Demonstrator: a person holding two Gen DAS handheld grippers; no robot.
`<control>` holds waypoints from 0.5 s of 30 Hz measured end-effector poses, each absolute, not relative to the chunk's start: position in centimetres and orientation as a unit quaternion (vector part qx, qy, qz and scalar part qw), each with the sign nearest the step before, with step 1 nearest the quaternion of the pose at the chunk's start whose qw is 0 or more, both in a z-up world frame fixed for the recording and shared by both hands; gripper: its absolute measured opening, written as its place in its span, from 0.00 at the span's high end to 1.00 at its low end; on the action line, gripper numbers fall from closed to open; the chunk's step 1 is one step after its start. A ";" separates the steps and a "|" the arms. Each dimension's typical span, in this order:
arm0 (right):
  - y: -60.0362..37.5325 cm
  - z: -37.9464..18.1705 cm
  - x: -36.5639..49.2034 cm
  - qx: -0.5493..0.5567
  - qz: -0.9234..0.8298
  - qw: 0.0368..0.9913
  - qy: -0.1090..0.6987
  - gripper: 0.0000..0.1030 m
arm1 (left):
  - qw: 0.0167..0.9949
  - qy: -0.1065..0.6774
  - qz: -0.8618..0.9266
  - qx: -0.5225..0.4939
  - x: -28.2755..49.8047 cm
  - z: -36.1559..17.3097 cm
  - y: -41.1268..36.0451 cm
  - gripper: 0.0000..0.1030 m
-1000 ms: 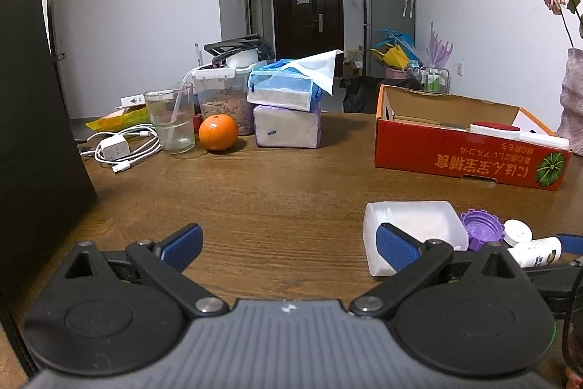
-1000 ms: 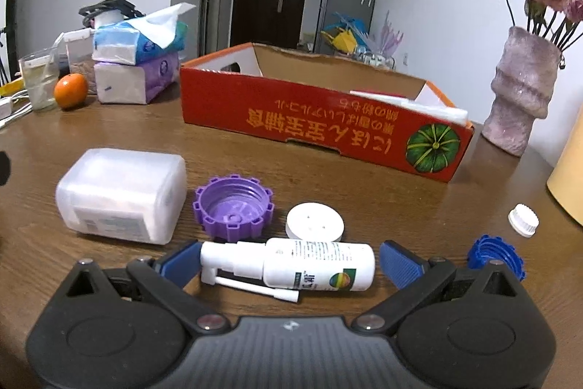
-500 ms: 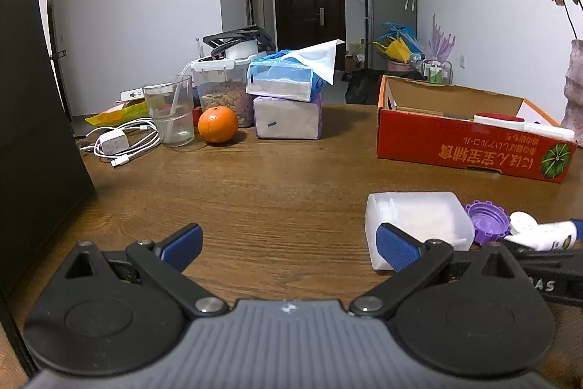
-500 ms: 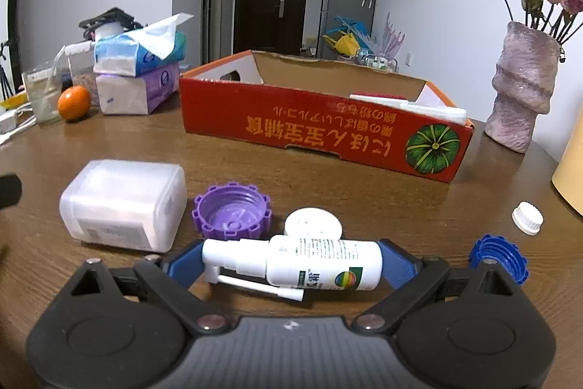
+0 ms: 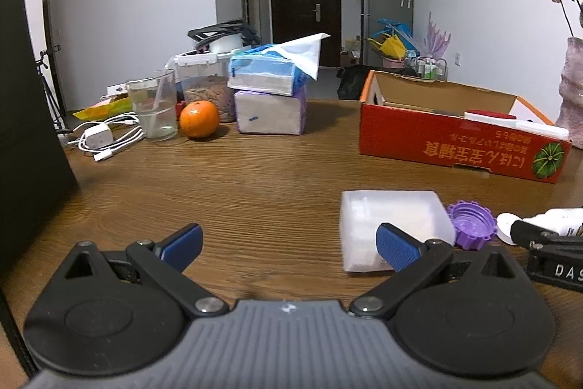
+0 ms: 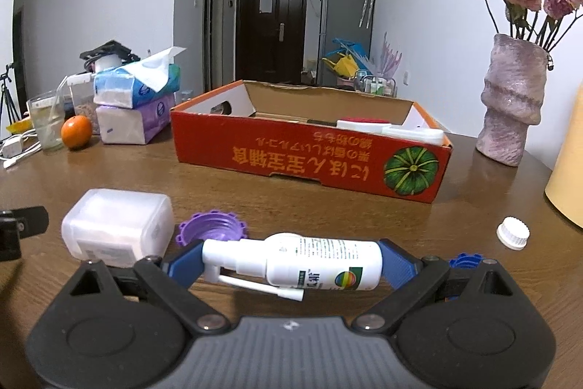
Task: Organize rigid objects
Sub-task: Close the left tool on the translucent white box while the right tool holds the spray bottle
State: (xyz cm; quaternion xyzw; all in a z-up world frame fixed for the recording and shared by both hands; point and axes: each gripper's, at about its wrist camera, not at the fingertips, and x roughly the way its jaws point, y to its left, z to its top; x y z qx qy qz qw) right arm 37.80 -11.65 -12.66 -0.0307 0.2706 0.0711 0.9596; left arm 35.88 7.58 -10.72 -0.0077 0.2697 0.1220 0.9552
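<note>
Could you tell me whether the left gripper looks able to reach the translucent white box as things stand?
Probably yes: the left gripper is open and empty, and the translucent white box lies just ahead by its right jaw, with bare table between.

White spray bottle (image 6: pixel 309 261): lies crosswise, nozzle end to left, thin white tube under it, colour label at right end; clamped end to end between blue jaws, above bench (image 6: pixel 328 203). Frosted plastic box (image 6: pixel 116 226): closed, flat on bench, left. Purple cap (image 6: pixel 213 232): open side up, just beside box. Small white ribbed cap (image 6: pixel 513 232): upright, right. Blue cap (image 6: pixel 464 259): partly hidden. Red cardboard box (image 6: pixel 309 163): open, behind, holds white items.
</note>
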 end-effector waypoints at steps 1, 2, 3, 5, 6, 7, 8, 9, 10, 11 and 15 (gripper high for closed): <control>-12.0 -12.6 37.9 -0.029 0.070 0.960 0.269 0.05 | 0.955 0.271 0.121 -0.006 36.0 -10.8 7.2 0.00; -12.4 -12.6 37.9 -0.028 0.069 0.960 0.268 0.05 | 0.955 0.271 0.120 -0.005 36.2 -10.9 7.0 0.00; -12.8 -12.6 38.0 -0.026 0.068 0.961 0.267 0.05 | 0.955 0.272 0.119 -0.005 36.3 -10.9 6.6 0.00; -13.4 -12.6 38.1 -0.023 0.067 0.961 0.266 0.05 | 0.955 0.273 0.114 -0.004 36.7 -11.0 6.0 0.00; -13.8 -12.6 38.1 -0.023 0.066 0.962 0.265 0.05 | 0.955 0.273 0.111 -0.005 36.9 -11.0 5.8 0.00; -14.1 -12.6 38.2 -0.021 0.066 0.962 0.263 0.05 | 0.956 0.273 0.108 -0.006 37.1 -11.0 5.4 0.00; -14.5 -12.6 38.2 -0.019 0.066 0.963 0.261 0.05 | 0.957 0.271 0.107 -0.006 37.2 -11.0 5.1 0.00; -14.8 -12.5 38.3 -0.018 0.066 0.963 0.260 0.05 | 0.957 0.270 0.106 -0.005 37.3 -11.0 4.8 0.00; -15.2 -12.5 38.3 -0.016 0.066 0.964 0.258 0.05 | 0.958 0.268 0.104 -0.003 37.4 -11.1 4.5 0.00; -15.5 -12.5 38.4 -0.014 0.067 0.964 0.257 0.05 | 0.958 0.268 0.101 -0.001 37.6 -11.1 4.1 0.00; -16.7 -12.5 38.5 -0.009 0.068 0.966 0.251 0.05 | 0.959 0.269 0.091 0.004 38.0 -11.2 3.2 0.00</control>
